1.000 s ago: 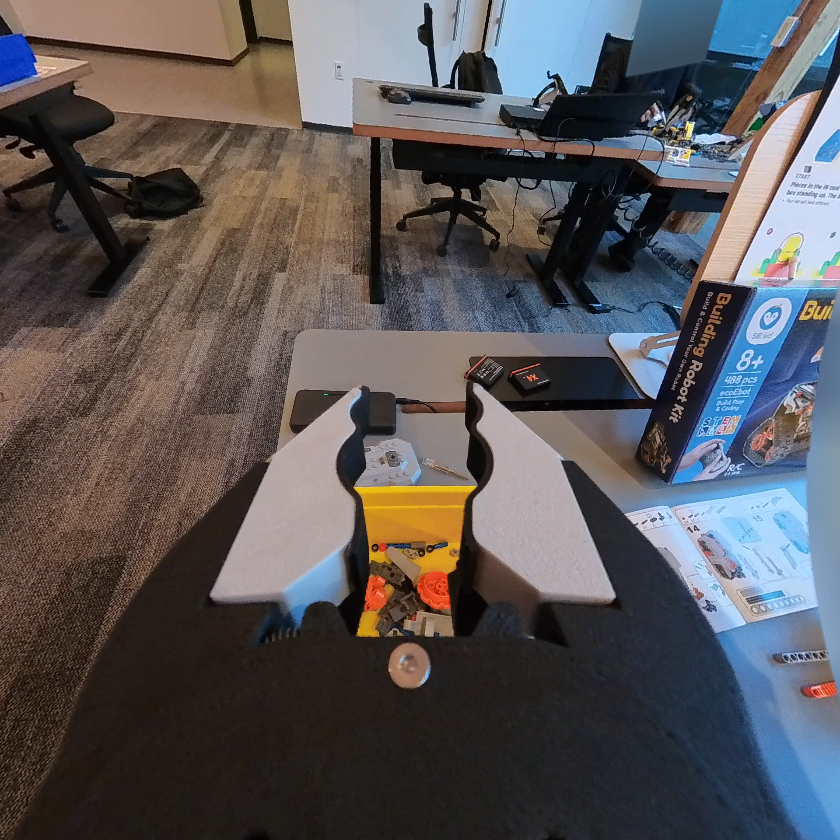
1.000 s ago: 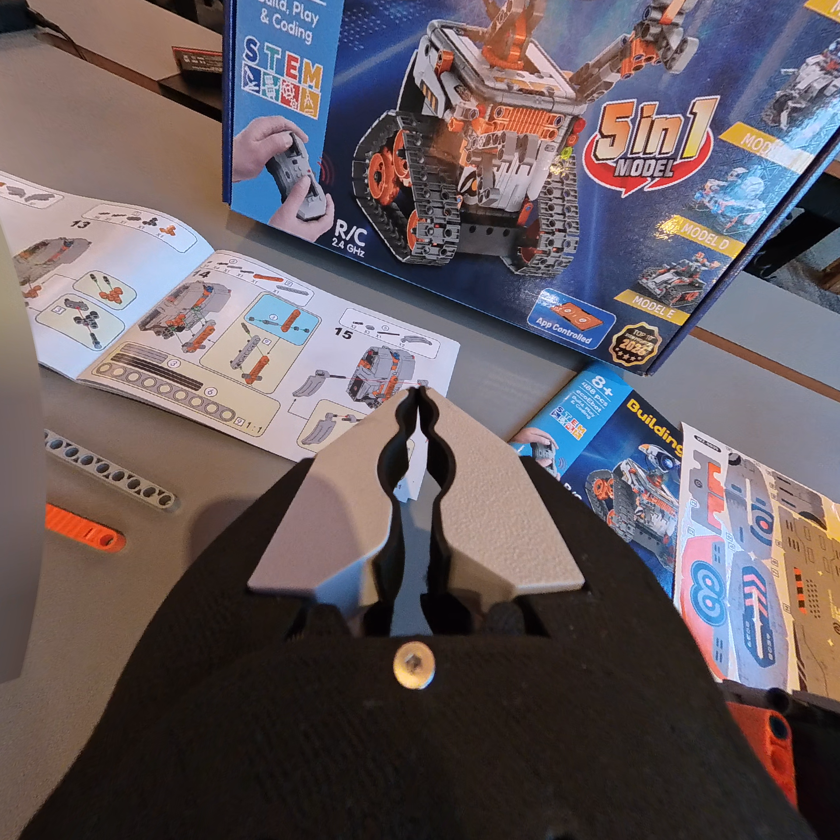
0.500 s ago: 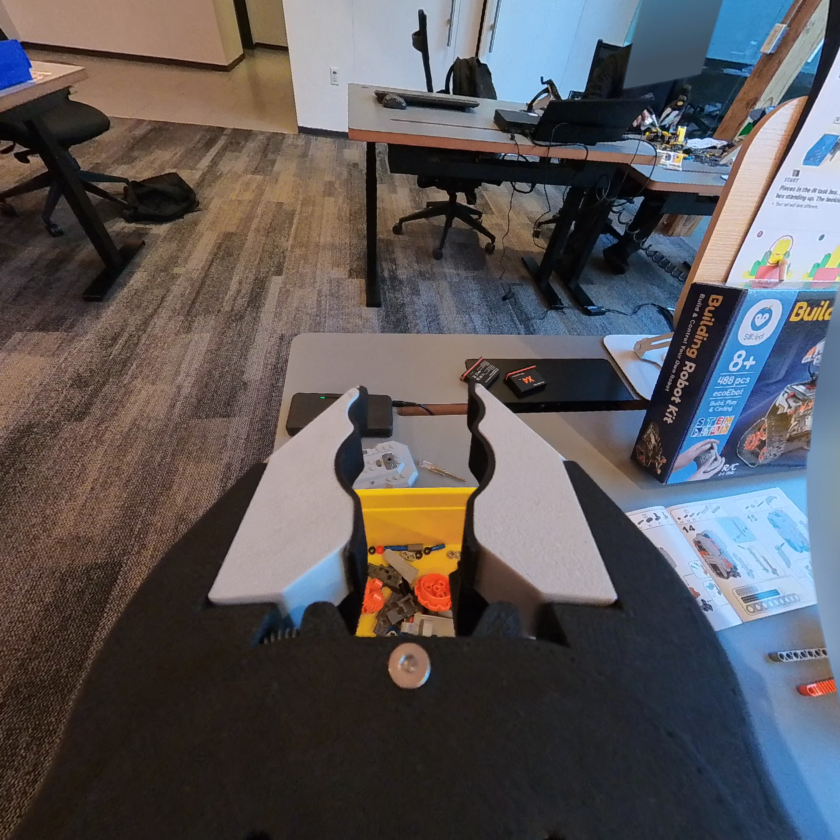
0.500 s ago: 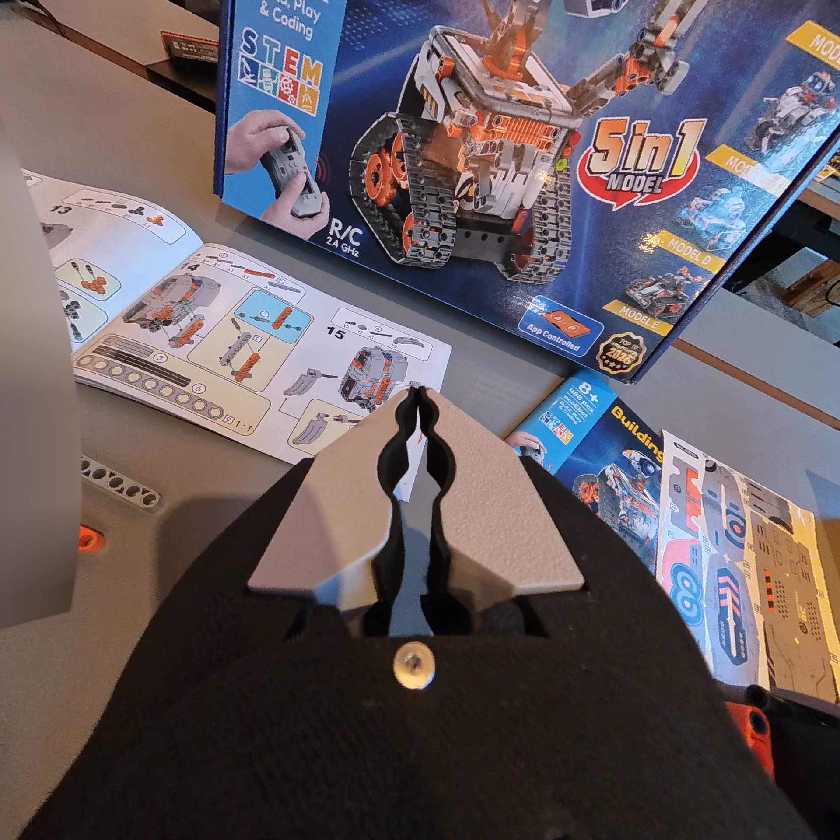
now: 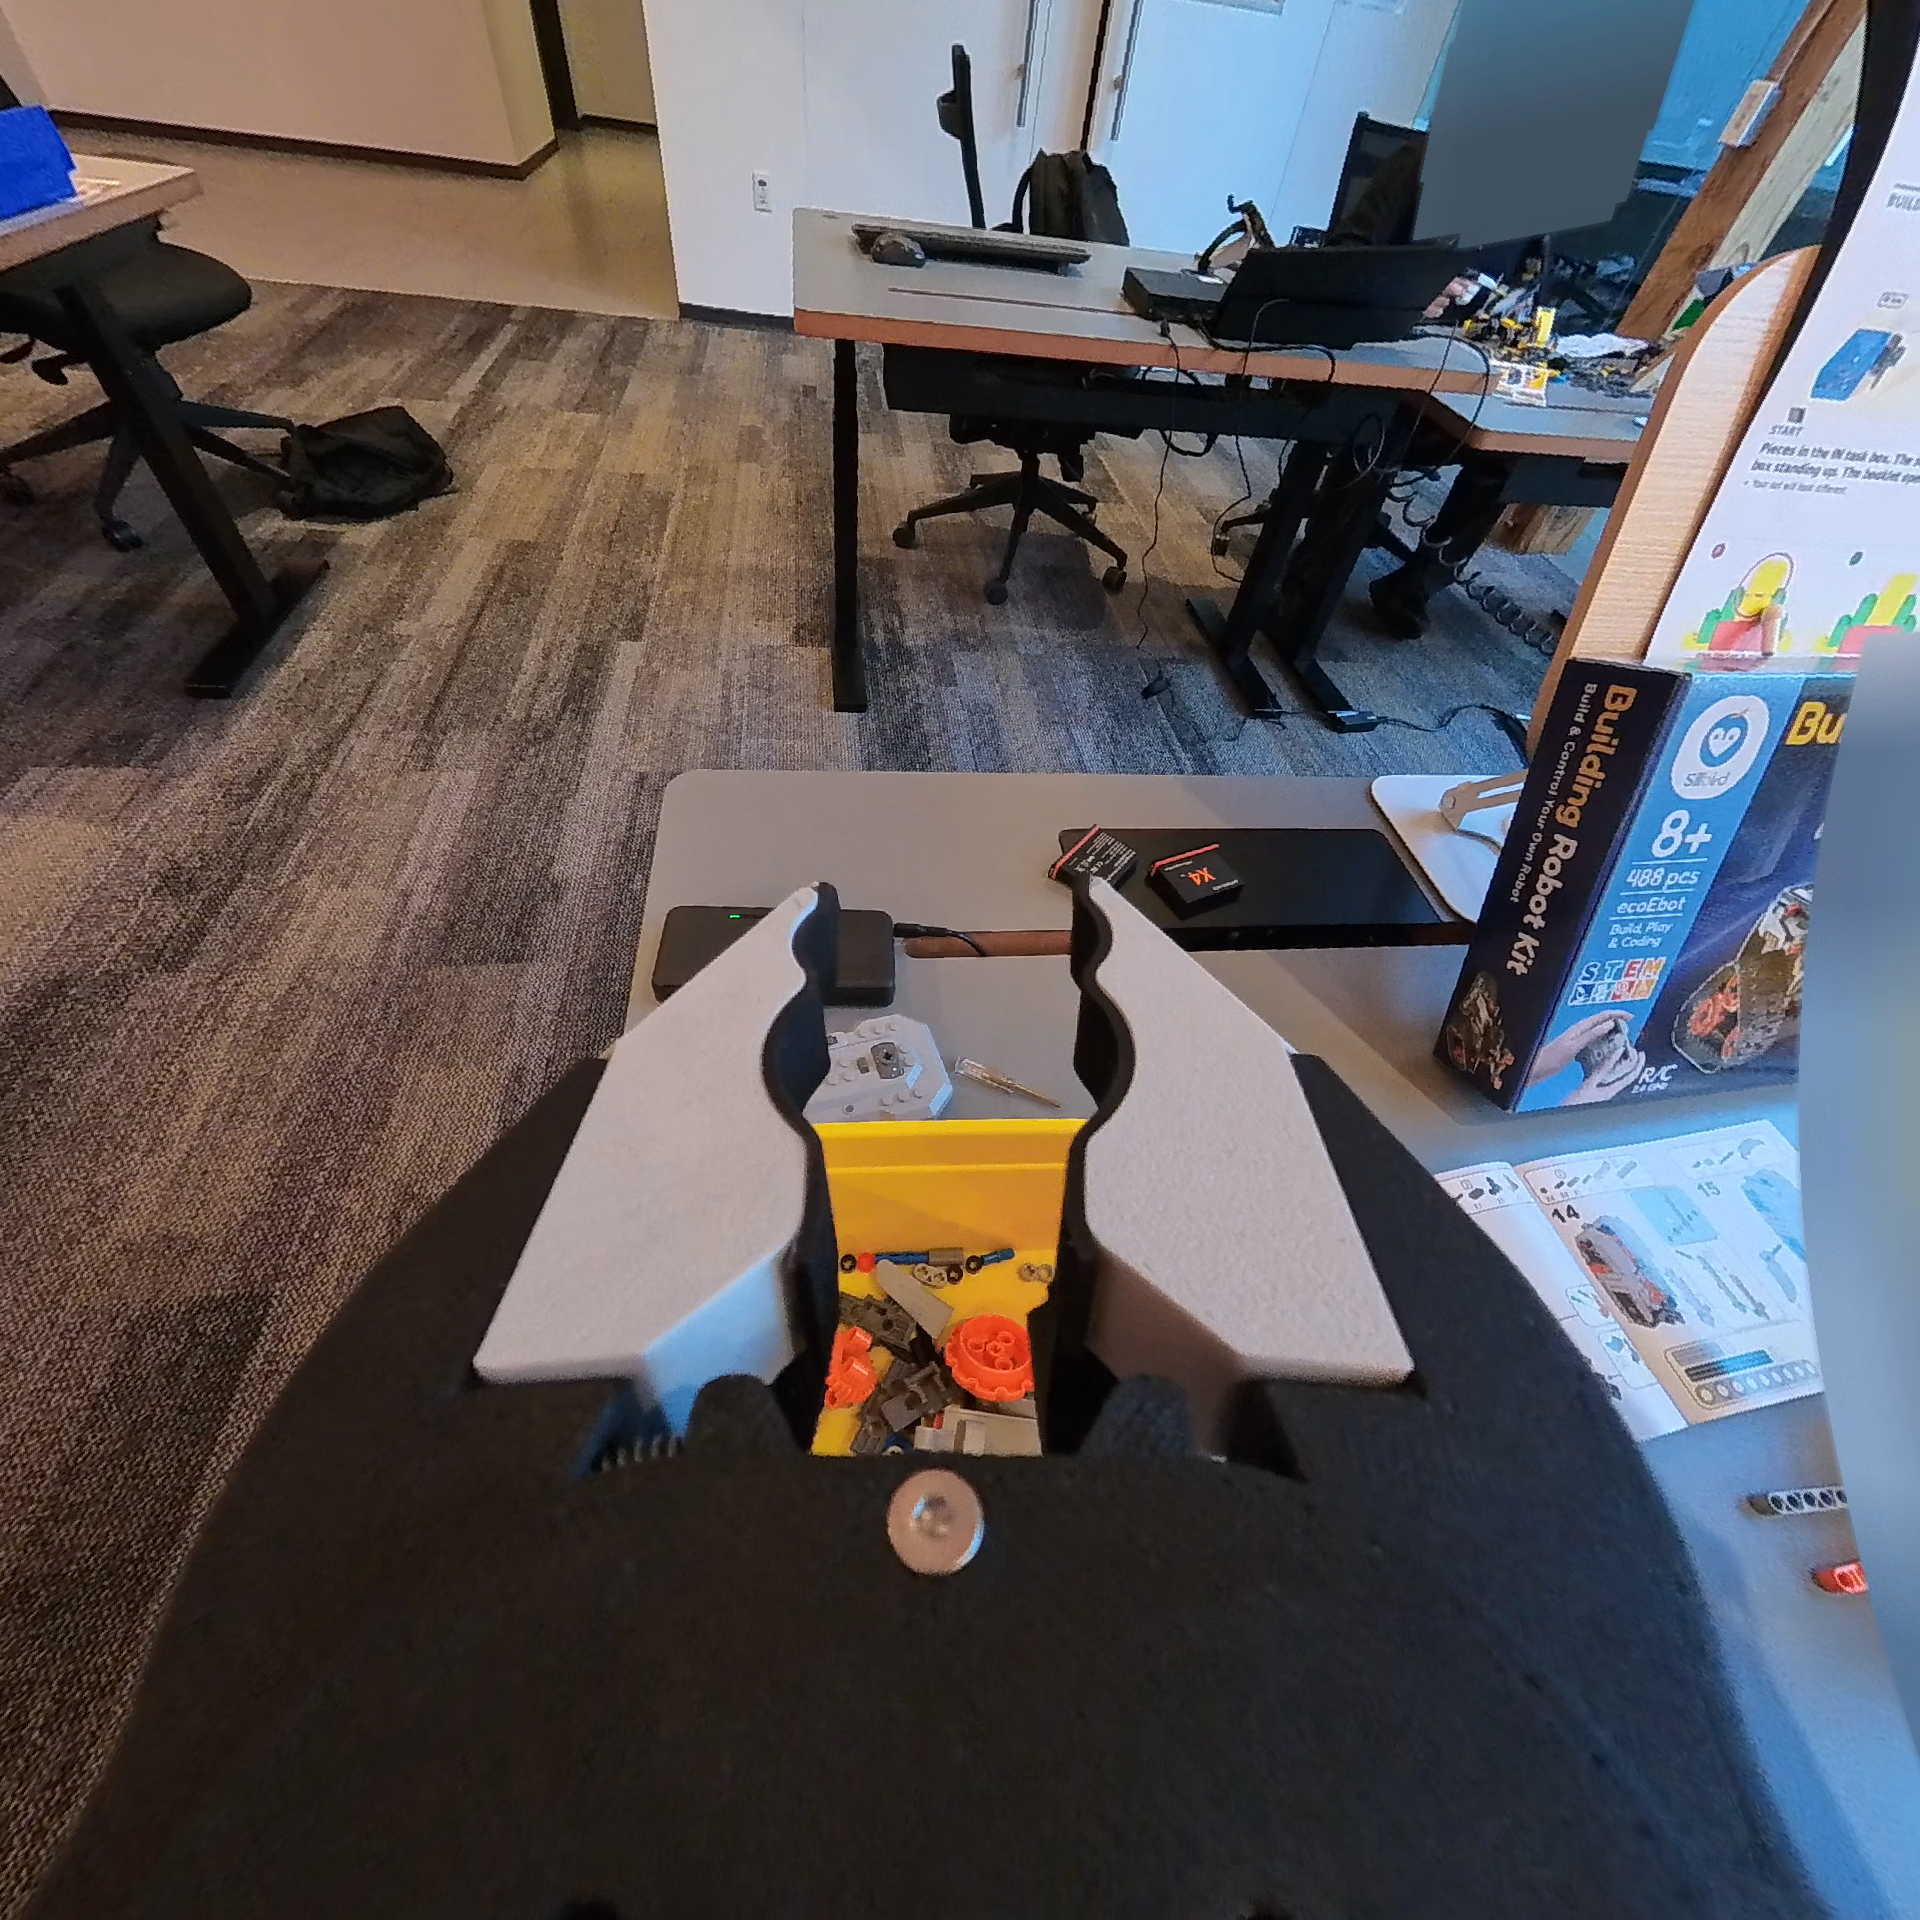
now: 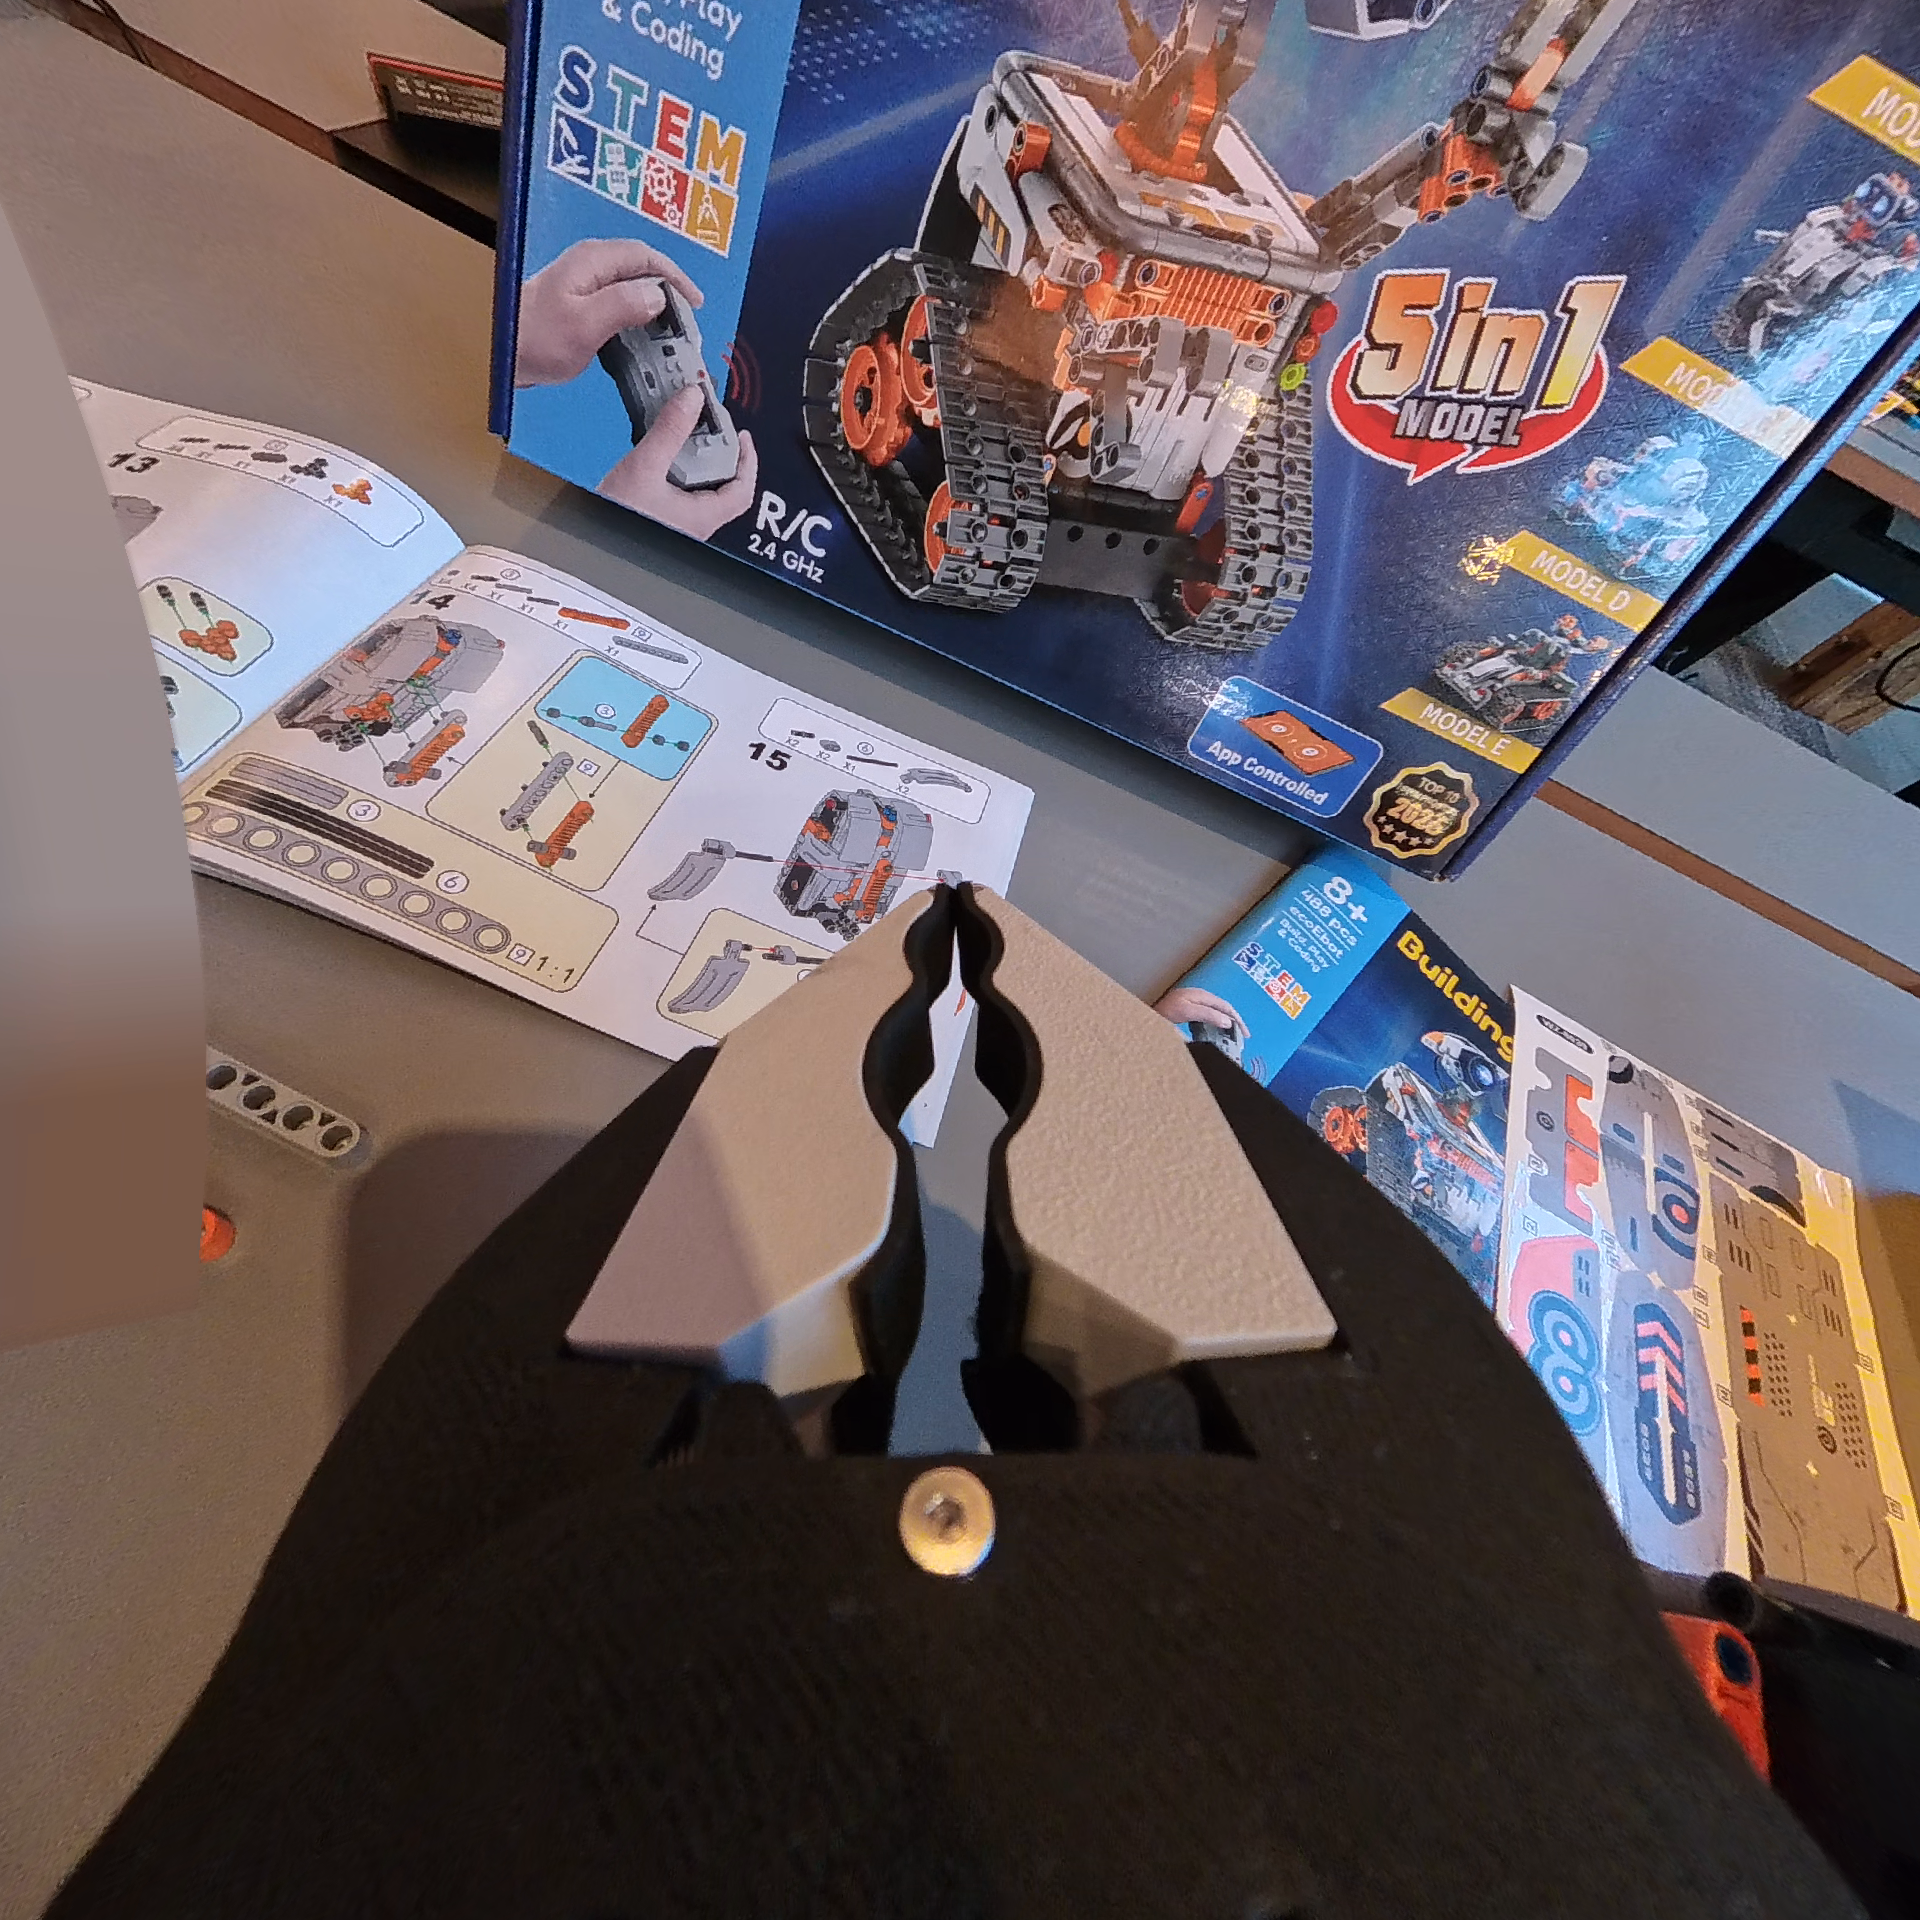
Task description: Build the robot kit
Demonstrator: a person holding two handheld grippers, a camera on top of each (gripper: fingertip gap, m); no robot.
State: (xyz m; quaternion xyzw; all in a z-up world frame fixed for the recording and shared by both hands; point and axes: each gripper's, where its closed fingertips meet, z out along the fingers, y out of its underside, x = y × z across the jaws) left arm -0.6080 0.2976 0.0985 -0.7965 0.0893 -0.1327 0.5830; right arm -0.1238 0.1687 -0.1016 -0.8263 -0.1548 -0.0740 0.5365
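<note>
My left gripper (image 5: 951, 902) is open and empty. It hovers over a yellow bin (image 5: 940, 1174) of orange, grey and black building parts (image 5: 940, 1351). A white-grey part (image 5: 883, 1070) and a small metal pin (image 5: 1008, 1086) lie on the grey table (image 5: 935, 821) just past the bin. My right gripper (image 6: 956, 896) is shut with nothing in it. Its tips are over the near corner of an open instruction booklet (image 6: 540, 769), which also shows in the left wrist view (image 5: 1662, 1268). The blue kit box (image 6: 1143, 364) stands behind the booklet.
A grey holed beam (image 6: 281, 1112) and an orange piece (image 6: 215, 1231) lie left of the right gripper, half hidden by a blurred grey shape (image 6: 83, 831). A blue booklet (image 6: 1382, 1091) and a sticker sheet (image 6: 1683, 1299) lie to the right. A black power bank (image 5: 717, 945) is at the table's left edge. The left gripper's tips are roughly 55 cm from the right gripper's.
The right gripper has drifted slightly, and the blurred grey shape now hides more of the beam and orange piece. The left gripper has barely moved. Neither has opened or shut.
</note>
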